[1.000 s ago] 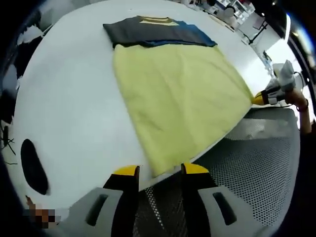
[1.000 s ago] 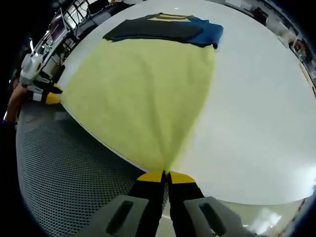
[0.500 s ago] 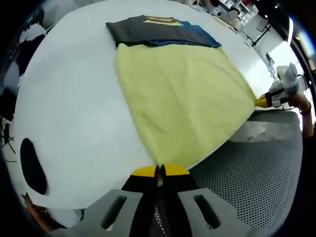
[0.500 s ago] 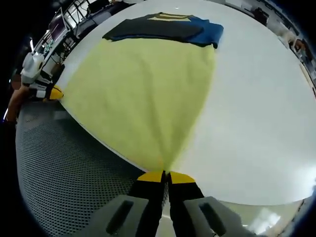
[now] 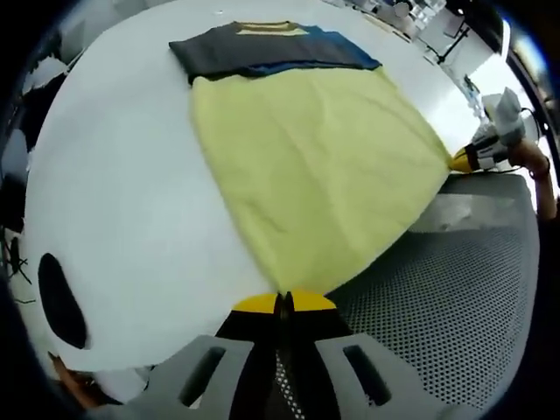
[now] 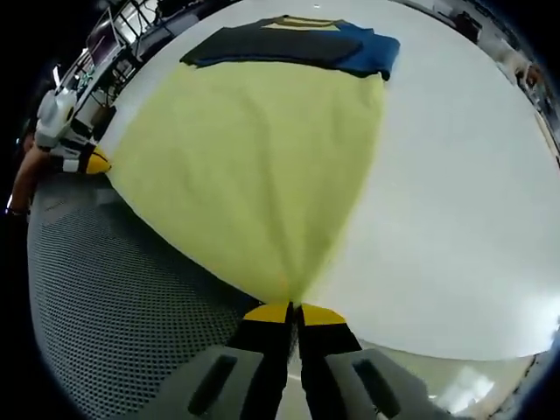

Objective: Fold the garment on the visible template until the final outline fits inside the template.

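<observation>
Left gripper view: the left gripper (image 5: 283,300) pinches a near corner of the yellow garment (image 5: 315,166), spread on the white table (image 5: 114,201). Right gripper view: the right gripper (image 6: 293,309) clamps the other corner. Beyond the yellow cloth lies a folded dark and blue shirt (image 5: 262,48); perforated flooring (image 6: 114,315) runs beside the table.

Big white round table (image 5: 122,184) w/ a dark oval hole (image 5: 61,302) nr its edge. Grey perforated floor mat (image 6: 105,297) below. Cluttered desks and metal racks (image 6: 118,31) far back, bright light.
</observation>
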{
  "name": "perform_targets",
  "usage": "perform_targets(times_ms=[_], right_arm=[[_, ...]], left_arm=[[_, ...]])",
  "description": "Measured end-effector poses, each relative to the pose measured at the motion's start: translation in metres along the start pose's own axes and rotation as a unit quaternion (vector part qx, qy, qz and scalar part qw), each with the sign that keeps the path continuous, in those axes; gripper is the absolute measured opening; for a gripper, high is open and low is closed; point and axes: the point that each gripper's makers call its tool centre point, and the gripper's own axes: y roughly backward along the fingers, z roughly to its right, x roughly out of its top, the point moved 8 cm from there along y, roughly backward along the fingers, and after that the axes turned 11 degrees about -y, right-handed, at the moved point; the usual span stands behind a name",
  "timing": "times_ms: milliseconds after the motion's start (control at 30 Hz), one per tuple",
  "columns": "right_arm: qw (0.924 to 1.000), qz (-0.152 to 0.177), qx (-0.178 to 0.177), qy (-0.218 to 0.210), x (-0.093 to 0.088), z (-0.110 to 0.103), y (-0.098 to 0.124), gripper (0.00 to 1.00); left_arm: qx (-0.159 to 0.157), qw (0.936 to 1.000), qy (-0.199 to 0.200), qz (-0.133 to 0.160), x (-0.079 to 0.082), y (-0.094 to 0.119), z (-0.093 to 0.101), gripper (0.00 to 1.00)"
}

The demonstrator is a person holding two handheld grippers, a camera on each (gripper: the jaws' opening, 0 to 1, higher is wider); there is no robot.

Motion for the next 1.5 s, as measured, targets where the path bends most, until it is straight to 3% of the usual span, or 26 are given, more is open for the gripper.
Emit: perform_targets(times_ms=[267,667,867,1033,1300,1500], right_arm=[[1.0000,0.001,0.006,0.001,-0.001,-0.001,0.006,0.00],[0.9968,0.059,0.046,-0.025,0.010,0.000,0.030,0.00],[0.9904,0.112,0.071,-0.039,0.026,0.001,0.048,0.00],[0.9867,0.139,0.073,-0.041,0.038,0.008,0.058,0.00],[0.9773,0.190,0.076,-0.055,0.064,0.013,0.077,0.00],[0.9719,0.218,0.074,-0.048,0.088,0.013,0.088,0.00]], left_arm=[[-0.007,1.0000,0.007,0.002,-0.002,0.003,0.001,0.00],[-0.032,0.9959,0.062,0.058,0.008,0.020,-0.008,0.00],[-0.035,0.9929,0.069,0.090,0.023,0.034,-0.016,0.00],[-0.009,0.9901,0.069,0.122,0.038,0.045,-0.026,0.00],[0.004,0.9787,0.077,0.190,0.074,0.067,-0.043,0.00],[0.021,0.9747,0.069,0.211,0.093,0.076,-0.052,0.00]])
